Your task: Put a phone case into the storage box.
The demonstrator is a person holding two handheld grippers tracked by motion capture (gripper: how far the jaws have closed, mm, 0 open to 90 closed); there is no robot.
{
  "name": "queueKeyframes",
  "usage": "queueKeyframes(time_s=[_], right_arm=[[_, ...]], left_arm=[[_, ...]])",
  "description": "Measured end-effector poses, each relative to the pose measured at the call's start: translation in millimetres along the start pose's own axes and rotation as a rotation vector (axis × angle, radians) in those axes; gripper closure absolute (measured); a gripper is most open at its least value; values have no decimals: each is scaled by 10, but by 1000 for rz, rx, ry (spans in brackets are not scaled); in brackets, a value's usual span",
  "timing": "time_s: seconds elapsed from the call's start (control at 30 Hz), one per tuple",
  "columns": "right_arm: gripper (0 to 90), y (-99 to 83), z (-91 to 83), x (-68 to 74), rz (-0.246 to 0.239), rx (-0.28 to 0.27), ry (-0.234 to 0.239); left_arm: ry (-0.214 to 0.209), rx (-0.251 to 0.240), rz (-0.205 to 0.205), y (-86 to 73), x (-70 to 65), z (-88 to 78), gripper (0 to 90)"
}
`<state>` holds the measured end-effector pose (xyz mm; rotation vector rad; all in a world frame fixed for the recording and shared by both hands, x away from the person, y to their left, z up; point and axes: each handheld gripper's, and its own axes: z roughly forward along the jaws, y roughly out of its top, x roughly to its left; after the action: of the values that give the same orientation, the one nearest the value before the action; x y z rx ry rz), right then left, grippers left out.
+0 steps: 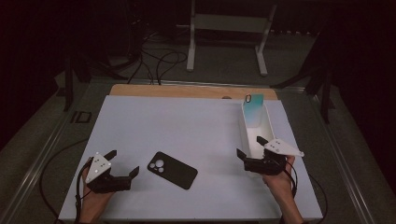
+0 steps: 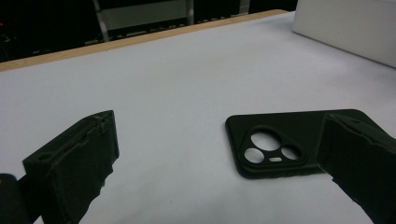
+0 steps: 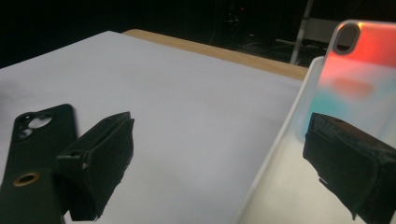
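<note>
1. The black phone case (image 1: 172, 169) lies flat on the white table sheet (image 1: 187, 126), camera cut-outs up, just beyond the tips of the left gripper (image 1: 125, 163). In the left gripper view the black phone case (image 2: 280, 144) sits ahead of the jaws and toward the right-hand one, which covers its far corner; the jaws stand wide apart, holding nothing.
2. The right gripper (image 1: 250, 147) hovers at the near end of the white bin (image 1: 271, 126), jaws spread and empty. In the right gripper view one jaw sits over the sheet and the other over the bin, with the bin wall (image 3: 280, 140) running up between them.
3. A pale phone case (image 1: 254, 110) leans upright at the bin's far end, teal in the high view; past the right-hand jaw in the right gripper view the pale phone case (image 3: 355, 79) glows red to teal, and its lower part is hidden behind that jaw.
4. The sheet covers a wooden tabletop (image 1: 187, 90) — a bare strip shows along the far edge.
5. Beyond the table the room is dark: cables (image 1: 159, 60) trail across the floor, and a white metal frame (image 1: 229, 32) stands there, its top cut off.
6. Hard to make out — a small dark frame-like object (image 1: 81, 116) off the sheet's left edge, and the bin's inside under the right gripper.
</note>
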<state>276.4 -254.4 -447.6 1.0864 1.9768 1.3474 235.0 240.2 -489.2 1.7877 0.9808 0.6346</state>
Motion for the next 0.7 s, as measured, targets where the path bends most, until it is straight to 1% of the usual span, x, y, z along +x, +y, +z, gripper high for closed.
queueKeyframes(time_s=[0.1, 0.13, 0.23, 0.3, 0.37, 0.5, 0.7], right_arm=[[88, -117, -36, 26, -5, -10, 17], [88, -170, -50, 46, -3, -23, 20], [88, -187, -54, 50, -4, -24, 26], [88, -235, -61, 71, -17, -36, 24], [88, -269, -74, 76, -8, -58, 25], [88, -287, -80, 70, 0, -68, 21], [88, -295, -78, 71, 6, -76, 17]], left_arm=[[0, 2, 1, -1, -1, 2, 0], [1, 1, 1, 1, 0, -1, 0], [2, -3, 0, 7, -1, -9, 0], [2, -6, 1, 12, 1, -13, 0], [1, -8, 6, 23, -11, -14, 0], [-4, -9, 13, 37, -29, -17, 0], [-21, -30, -10, 100, -58, -10, 0]])
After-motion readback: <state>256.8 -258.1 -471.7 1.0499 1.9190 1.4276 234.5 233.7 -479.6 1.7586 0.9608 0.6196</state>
